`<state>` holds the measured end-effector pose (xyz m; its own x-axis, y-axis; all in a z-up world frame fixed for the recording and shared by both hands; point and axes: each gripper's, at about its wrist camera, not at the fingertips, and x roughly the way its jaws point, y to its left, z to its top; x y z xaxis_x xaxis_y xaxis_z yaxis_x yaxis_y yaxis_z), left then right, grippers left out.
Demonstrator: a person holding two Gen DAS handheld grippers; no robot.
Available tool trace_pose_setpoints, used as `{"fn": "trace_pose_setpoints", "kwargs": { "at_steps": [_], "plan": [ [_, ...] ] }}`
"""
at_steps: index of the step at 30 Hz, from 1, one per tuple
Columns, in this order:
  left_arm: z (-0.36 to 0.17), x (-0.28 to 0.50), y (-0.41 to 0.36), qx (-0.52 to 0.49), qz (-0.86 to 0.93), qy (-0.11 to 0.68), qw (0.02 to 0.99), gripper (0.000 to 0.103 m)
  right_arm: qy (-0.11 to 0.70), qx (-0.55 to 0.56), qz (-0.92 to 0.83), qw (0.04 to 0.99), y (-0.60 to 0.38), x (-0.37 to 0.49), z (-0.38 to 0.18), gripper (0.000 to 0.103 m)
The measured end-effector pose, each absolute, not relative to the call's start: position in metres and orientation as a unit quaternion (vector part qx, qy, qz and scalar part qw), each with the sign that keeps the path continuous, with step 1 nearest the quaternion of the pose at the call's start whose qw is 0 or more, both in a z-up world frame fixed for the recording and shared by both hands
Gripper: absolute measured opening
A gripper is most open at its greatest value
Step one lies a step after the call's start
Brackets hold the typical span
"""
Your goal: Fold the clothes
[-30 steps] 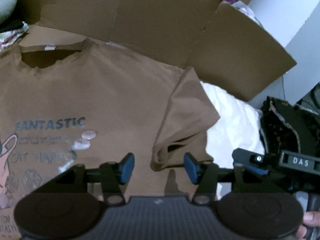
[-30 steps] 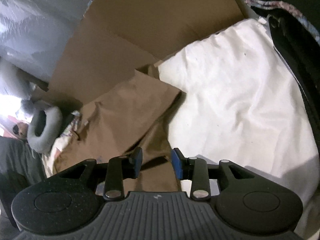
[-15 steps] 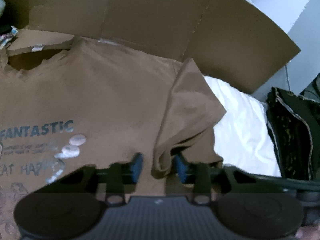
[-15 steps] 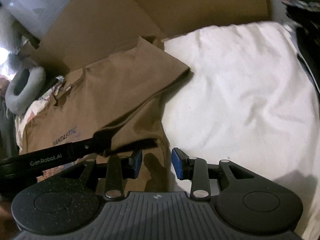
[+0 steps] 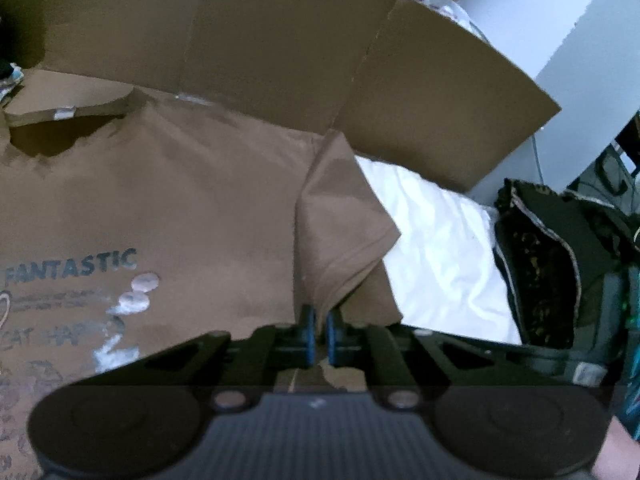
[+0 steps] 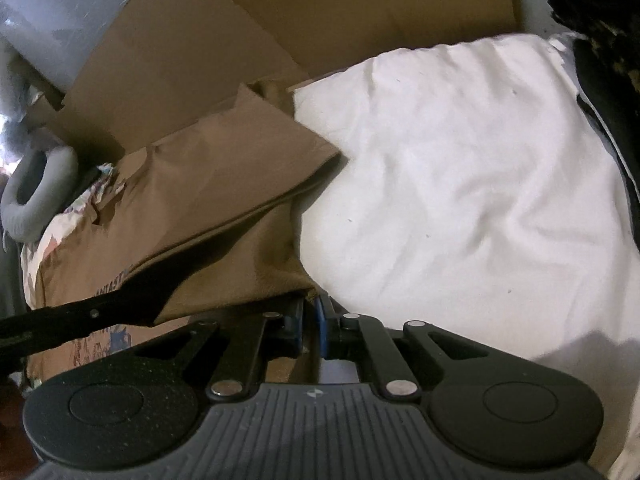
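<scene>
A brown T-shirt (image 5: 168, 208) with "FANTASTIC" printed on its chest lies spread face up, neck hole at the far left. Its sleeve (image 5: 344, 232) sticks out over the white bedding. My left gripper (image 5: 319, 322) is shut on the sleeve's hem, blue pads pressed together on the cloth. In the right wrist view the same T-shirt (image 6: 224, 200) lies to the left, and my right gripper (image 6: 310, 316) is shut on its side edge below the sleeve. The left gripper's black finger (image 6: 92, 312) crosses that view at the left.
Flattened cardboard (image 5: 280, 52) stands behind the shirt. White bedding (image 6: 460, 184) fills the right side. A dark patterned cushion (image 5: 540, 264) lies at the far right. A grey ring-shaped pillow (image 6: 36, 192) and floral cloth (image 6: 60, 224) sit left.
Both grippers went from open to shut. The left closed in on the sleeve's hem. The right moved forward and closed on the shirt's side edge.
</scene>
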<state>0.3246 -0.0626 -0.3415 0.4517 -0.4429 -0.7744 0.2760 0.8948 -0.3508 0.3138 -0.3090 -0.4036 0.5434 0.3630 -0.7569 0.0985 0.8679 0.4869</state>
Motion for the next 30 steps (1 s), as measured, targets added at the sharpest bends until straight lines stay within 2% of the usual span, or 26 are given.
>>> {"fn": "trace_pose_setpoints", "kwargs": {
  "at_steps": [6,12,18,19,27,29,30],
  "plan": [
    [-0.339,0.317,-0.062,-0.092,-0.191,0.482,0.85,0.006,0.473,0.25,0.082,0.841,-0.307,0.317,-0.406,0.01],
    [-0.359,0.316,-0.061,-0.097,-0.167,0.517,0.834,0.006,0.474,0.25,0.086,0.84,-0.31,0.316,-0.407,0.01],
    [-0.36,0.317,-0.062,-0.071,-0.158,0.531,0.829,0.011,0.479,0.237,0.09,0.84,-0.31,0.316,-0.402,0.01],
    [-0.356,0.316,-0.061,-0.068,-0.159,0.526,0.832,0.014,0.481,0.235,0.09,0.84,-0.31,0.315,-0.401,0.011],
    [-0.326,0.324,-0.079,-0.037,-0.189,0.486,0.852,0.017,0.481,0.254,0.077,0.836,-0.33,0.3,-0.394,0.016],
    [-0.323,0.327,-0.092,-0.025,-0.201,0.48,0.854,0.021,0.477,0.251,0.073,0.839,-0.333,0.297,-0.391,0.019],
    [-0.322,0.329,-0.099,-0.02,-0.207,0.475,0.855,0.022,0.474,0.254,0.071,0.84,-0.336,0.296,-0.39,0.024]
  ]
}}
